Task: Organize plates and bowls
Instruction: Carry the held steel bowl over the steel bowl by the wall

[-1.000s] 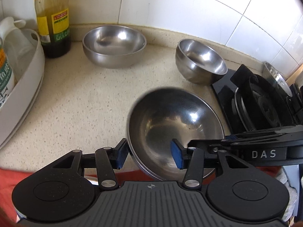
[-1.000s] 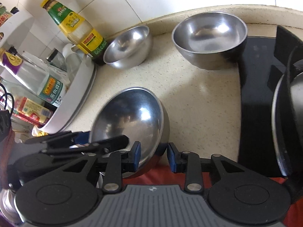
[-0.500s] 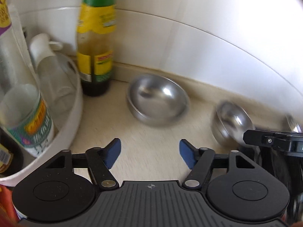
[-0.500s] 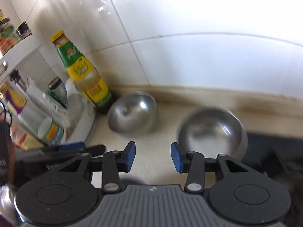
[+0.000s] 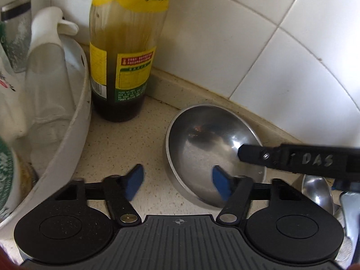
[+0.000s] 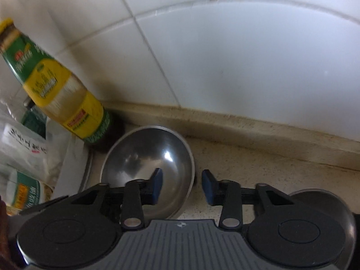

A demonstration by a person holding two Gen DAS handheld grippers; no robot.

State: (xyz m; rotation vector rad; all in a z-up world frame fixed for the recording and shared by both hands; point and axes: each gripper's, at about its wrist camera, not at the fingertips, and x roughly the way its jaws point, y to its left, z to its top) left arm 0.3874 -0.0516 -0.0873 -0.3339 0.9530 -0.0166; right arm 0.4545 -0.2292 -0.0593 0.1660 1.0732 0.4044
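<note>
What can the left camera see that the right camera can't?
Only the left camera shows the right hand-held gripper poking in over the bowl and the white tray's curved rim. Only the right camera shows the bottle's cap end. Both see the steel bowl by the wall, the yellow-labelled bottle and the speckled counter. Both grippers straddle the bowl's rim, jaws closing, not yet pinching.

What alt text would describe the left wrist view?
The left gripper is closing astride the near rim of a steel bowl on a speckled counter. A sauce bottle stands behind; the right gripper's finger enters from the right.
</note>
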